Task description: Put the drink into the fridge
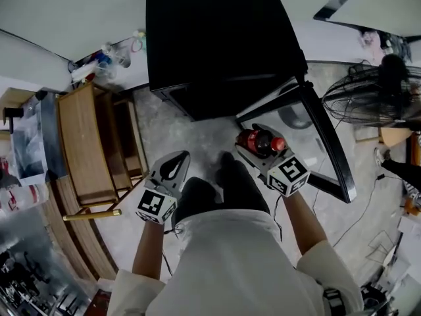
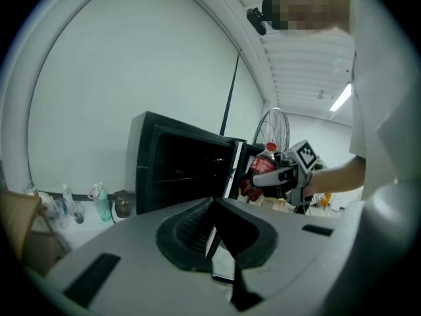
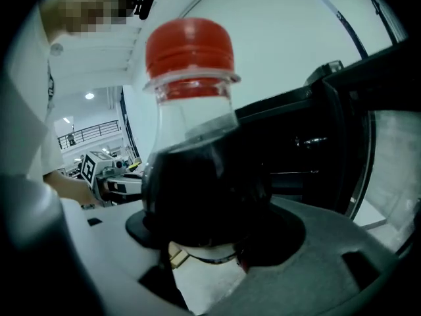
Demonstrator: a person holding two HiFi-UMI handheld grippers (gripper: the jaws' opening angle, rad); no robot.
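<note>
**Drink gripped at the open fridge, not yet inside**

A black fridge stands on the pale mottled floor against a white wall. It fills the top of the head view. Its glass door is swung wide to the person's right, and the left gripper view shows dark shelves inside.

A wooden rack stands along the person's left side. A standing fan is on the right, beyond the door. A few plastic bottles sit at the foot of the wall, left of the fridge.

The person faces the opening with both arms held forward. The right hand-held gripper has its jaws spread wide and clamped around the lower body of the drink bottle. This is a clear bottle of dark cola with a red cap. In the head view it lies tilted, cap toward the door, just in front of the fridge opening and outside it.

The left hand-held gripper is level with the right one and well apart from it. Its jaws are drawn together with the tips meeting. Only a sliver of floor shows between the pads, and nothing is in them.
</note>
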